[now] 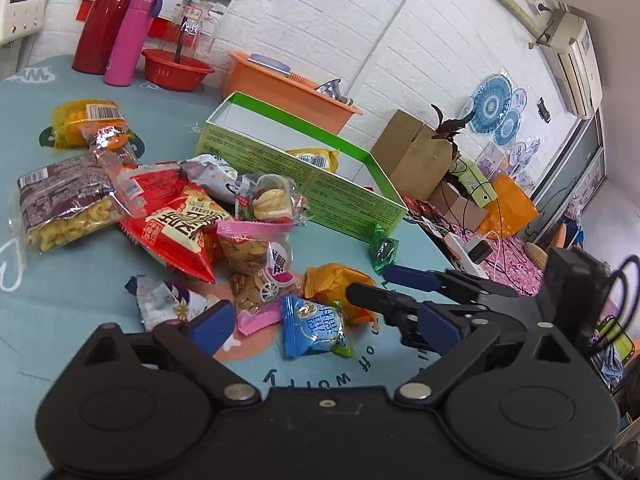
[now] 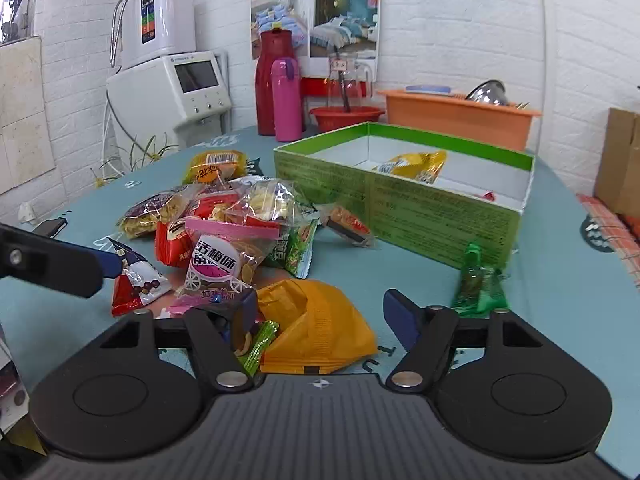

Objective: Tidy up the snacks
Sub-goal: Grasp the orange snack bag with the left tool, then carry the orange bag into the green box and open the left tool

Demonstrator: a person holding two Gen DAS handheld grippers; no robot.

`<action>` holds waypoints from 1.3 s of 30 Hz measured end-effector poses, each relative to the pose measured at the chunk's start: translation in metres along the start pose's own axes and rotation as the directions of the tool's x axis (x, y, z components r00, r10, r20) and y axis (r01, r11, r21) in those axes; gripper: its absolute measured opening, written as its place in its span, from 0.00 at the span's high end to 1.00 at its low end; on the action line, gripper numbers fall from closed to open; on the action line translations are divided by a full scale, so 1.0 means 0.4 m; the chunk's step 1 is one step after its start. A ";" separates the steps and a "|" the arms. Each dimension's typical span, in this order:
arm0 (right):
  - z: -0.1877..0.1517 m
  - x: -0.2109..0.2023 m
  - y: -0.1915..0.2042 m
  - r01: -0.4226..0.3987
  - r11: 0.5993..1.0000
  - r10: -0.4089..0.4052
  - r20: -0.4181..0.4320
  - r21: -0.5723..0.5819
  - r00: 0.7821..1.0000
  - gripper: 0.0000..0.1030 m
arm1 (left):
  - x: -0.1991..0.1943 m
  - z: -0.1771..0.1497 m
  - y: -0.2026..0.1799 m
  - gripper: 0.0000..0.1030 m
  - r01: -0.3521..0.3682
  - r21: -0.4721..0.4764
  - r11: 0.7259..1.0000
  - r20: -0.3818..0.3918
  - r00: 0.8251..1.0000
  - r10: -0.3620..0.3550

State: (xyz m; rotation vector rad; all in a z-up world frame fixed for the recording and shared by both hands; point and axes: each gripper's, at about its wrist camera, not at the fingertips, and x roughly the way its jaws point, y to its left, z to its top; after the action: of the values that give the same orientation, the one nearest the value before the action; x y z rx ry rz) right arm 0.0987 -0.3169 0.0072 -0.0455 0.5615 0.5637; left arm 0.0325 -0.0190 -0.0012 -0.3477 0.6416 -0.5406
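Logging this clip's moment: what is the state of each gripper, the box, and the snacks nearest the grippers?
Left gripper: open, holding nothing.
Right gripper: open, straddling the orange packet, not gripping.
Green box: open, one yellow packet inside.
Blue packet: sealed, flat on table.
Green candy: wrapped, beside box.

Green box point(image 2: 404, 200): open-topped, white interior, printed text on outer walls, standing upright on the table. One yellow packet point(image 2: 416, 164) lies inside against the far wall; a small red item sits near the right corner, identity unclear.

Loose pile left of the box: maroon bag of yellow snacks point(image 1: 68, 204), red bag point(image 1: 176, 232), clear pink-banded bag point(image 1: 256, 264) bearing a carriage label, clear bag of biscuits point(image 1: 272, 200), all overlapping.

Orange packet point(image 2: 316, 328): crumpled, lying flat nearest the right camera. Blue packet point(image 1: 314, 326) touches it. Green candy wrapper point(image 2: 478, 284): just beside the box's near corner. Yellow-orange barcoded packet point(image 1: 86, 120): apart, at the far side.
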 end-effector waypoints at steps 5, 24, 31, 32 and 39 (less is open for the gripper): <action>-0.036 -0.012 -0.002 0.029 0.999 -0.027 -0.070 0.040 0.997 0.13 | 0.023 -0.002 -0.012 0.00 0.047 0.026 0.999 -0.033 0.998 -0.046; -0.097 -0.085 0.014 0.070 0.993 -0.064 -0.060 0.090 0.996 0.00 | 0.251 0.018 -0.058 0.10 0.131 0.085 0.988 -0.224 0.968 -0.109; -0.097 -0.066 0.011 0.037 0.996 -0.032 -0.062 0.084 0.998 0.22 | 0.266 0.007 -0.049 0.25 0.134 0.073 0.988 -0.245 0.963 -0.113; -0.096 -0.065 0.013 0.048 0.996 -0.043 -0.063 0.077 0.997 0.25 | 0.266 0.011 -0.054 0.27 0.129 0.079 0.989 -0.240 0.965 -0.106; -0.040 -0.091 -0.008 0.064 0.996 -0.065 0.019 0.057 0.998 0.54 | 0.256 0.082 -0.085 0.33 0.150 0.089 0.985 -0.162 0.978 -0.135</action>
State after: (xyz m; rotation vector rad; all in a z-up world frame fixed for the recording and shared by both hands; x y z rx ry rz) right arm 0.0669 -0.3408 0.0119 -0.0045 0.5537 0.4847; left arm 0.1098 -0.1007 -0.0088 -0.2590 0.7407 -0.7403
